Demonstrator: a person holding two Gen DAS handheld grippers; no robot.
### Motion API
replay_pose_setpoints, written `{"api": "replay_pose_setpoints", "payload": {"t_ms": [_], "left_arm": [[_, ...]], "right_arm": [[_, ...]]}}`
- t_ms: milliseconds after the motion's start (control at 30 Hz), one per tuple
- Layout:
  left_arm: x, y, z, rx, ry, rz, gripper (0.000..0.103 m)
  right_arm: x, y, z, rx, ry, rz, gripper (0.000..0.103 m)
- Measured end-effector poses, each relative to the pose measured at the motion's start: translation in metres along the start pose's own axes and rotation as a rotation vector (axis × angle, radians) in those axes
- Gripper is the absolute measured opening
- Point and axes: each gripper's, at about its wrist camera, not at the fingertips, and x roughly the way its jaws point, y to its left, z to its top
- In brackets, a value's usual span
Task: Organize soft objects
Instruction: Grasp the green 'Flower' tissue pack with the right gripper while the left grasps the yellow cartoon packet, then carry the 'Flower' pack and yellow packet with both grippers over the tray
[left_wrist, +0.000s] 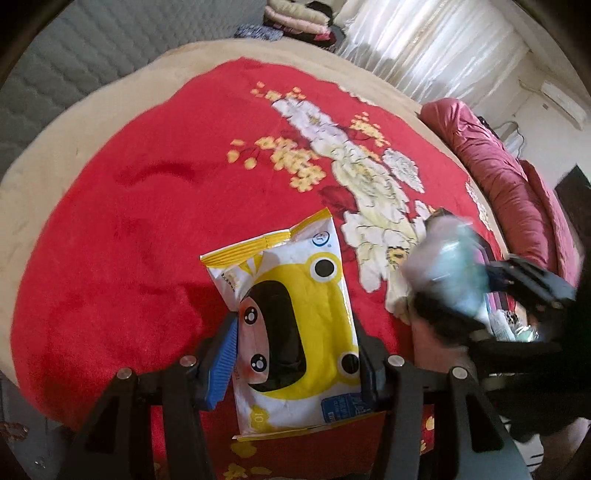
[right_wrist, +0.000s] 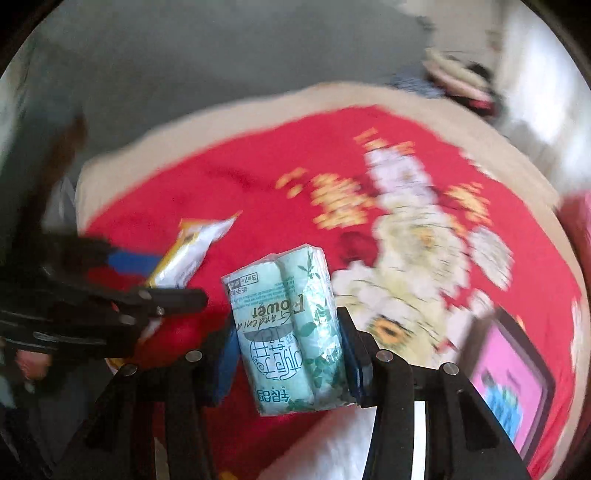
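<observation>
Left wrist view: one yellow-and-white wet wipes pack (left_wrist: 295, 332) with a cartoon frog face is clamped between the two fingers of the left gripper (left_wrist: 299, 354), a blue ribbed pad (left_wrist: 223, 363) pressed against its left edge; the pack is held above a red floral blanket (left_wrist: 147, 221) spread over the bed. The small print on the pack's blue label cannot be read, apart from what looks like a "10" near the bottom edge. At the right of this view, the right gripper (left_wrist: 476, 295) is seen blurred, with a pale green bundle in it. Behind, one maroon quilt (left_wrist: 506, 184) is rolled along the bed's edge, white curtains (left_wrist: 424, 48) hang at the window, and a stack of folded bedding (left_wrist: 295, 18) is seen at the far end. In the right wrist view, one mint-green pocket tissue pack (right_wrist: 288, 332), made of two visible rolls under clear wrap, is gripped between the right gripper's (right_wrist: 290, 350) two fingers and held above the blanket. Upside-down lettering on it reads "Flower", with script before it and characters too small to make out. One pink box (right_wrist: 509, 380) with a dark rim lies on the blanket at the lower right, and the left gripper with its wipes pack is seen at the left.
</observation>
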Motion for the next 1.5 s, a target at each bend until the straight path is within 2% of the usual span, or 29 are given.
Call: {"api": "replay_pose_setpoints", "payload": {"t_ms": [67, 200, 433, 600, 767, 967, 1100, 1233, 1500], "left_arm": [[-0.003, -0.014, -0.004, 0.03, -0.003, -0.002, 0.055], [-0.005, -0.056, -0.017, 0.12, 0.006, -0.03, 0.055], [-0.018, -0.141, -0.042, 0.295, -0.004, -0.087, 0.055], [-0.02, -0.202, -0.057, 0.408, 0.003, -0.122, 0.055], [-0.009, -0.256, -0.073, 0.515, 0.024, -0.149, 0.055], [0.02, -0.293, -0.076, 0.568, 0.068, -0.111, 0.055], [0.032, -0.303, -0.076, 0.575, 0.082, -0.101, 0.055], [0.046, -0.306, -0.075, 0.561, 0.12, -0.124, 0.055], [0.06, -0.312, -0.075, 0.576, 0.122, -0.117, 0.055]], "right_arm": [[-0.034, -0.015, -0.013, 0.102, -0.083, -0.023, 0.05], [-0.095, -0.038, -0.045, 0.242, -0.169, -0.133, 0.05], [-0.174, -0.099, -0.107, 0.505, -0.216, -0.333, 0.05], [-0.202, -0.137, -0.153, 0.647, -0.209, -0.399, 0.05], [-0.199, -0.167, -0.199, 0.768, -0.159, -0.405, 0.05], [-0.183, -0.183, -0.241, 0.851, -0.107, -0.37, 0.05], [-0.164, -0.188, -0.246, 0.861, -0.085, -0.358, 0.05], [-0.15, -0.192, -0.25, 0.858, -0.056, -0.349, 0.05], [-0.132, -0.204, -0.258, 0.879, -0.052, -0.322, 0.051]]}}
